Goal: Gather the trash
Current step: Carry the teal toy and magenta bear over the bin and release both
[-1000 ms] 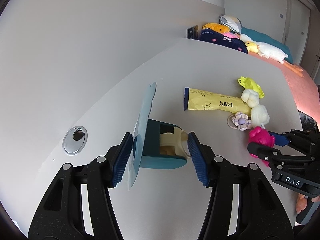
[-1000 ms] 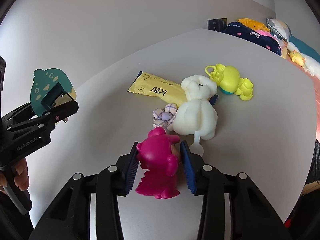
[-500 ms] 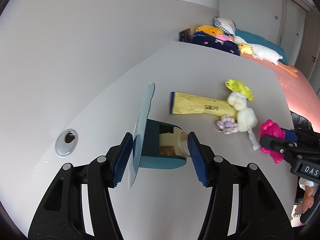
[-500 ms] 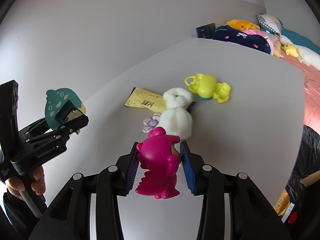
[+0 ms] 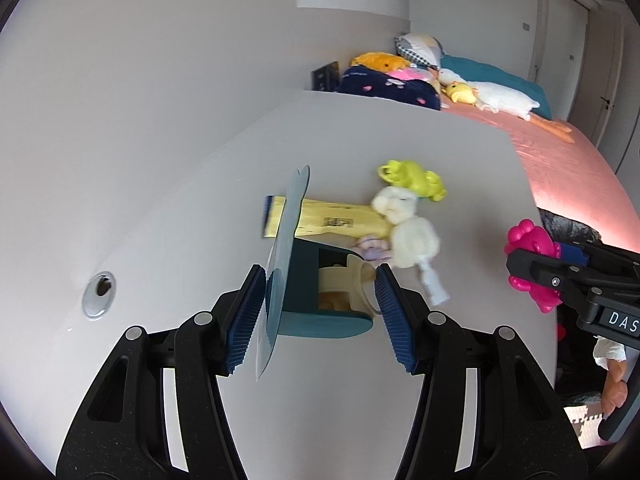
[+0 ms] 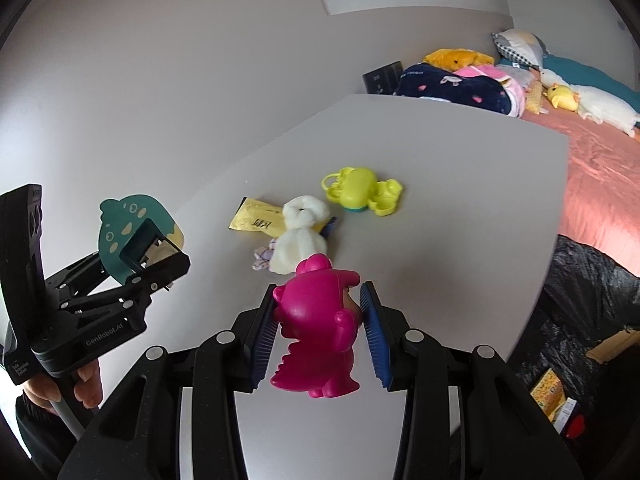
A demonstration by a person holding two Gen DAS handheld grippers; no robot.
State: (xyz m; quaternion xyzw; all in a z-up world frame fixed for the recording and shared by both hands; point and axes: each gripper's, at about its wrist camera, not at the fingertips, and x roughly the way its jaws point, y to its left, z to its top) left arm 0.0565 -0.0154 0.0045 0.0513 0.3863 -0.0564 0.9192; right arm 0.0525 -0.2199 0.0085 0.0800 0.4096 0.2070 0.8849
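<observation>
My right gripper (image 6: pixel 318 334) is shut on a magenta dinosaur toy (image 6: pixel 316 320) and holds it above the white table's right side; it shows in the left wrist view (image 5: pixel 532 256). My left gripper (image 5: pixel 320 312) is shut on a teal dinosaur-shaped holder (image 5: pixel 308 292), also seen in the right wrist view (image 6: pixel 136 236). On the table lie a yellow wrapper (image 6: pixel 256 222), a white plush toy (image 6: pixel 300 236), a small purple plush (image 6: pixel 264 258) and a lime plastic toy (image 6: pixel 360 192).
The white table (image 6: pixel 460 208) meets a grey wall on the left and has a metal cable hole (image 5: pixel 98 294). A black bag (image 6: pixel 592 304) hangs past the right edge. A pink bed (image 6: pixel 600 160) with pillows and plush toys lies behind.
Both grippers have risen and drawn back from the pile. The right one has carried the magenta toy up and toward the table's right edge.
</observation>
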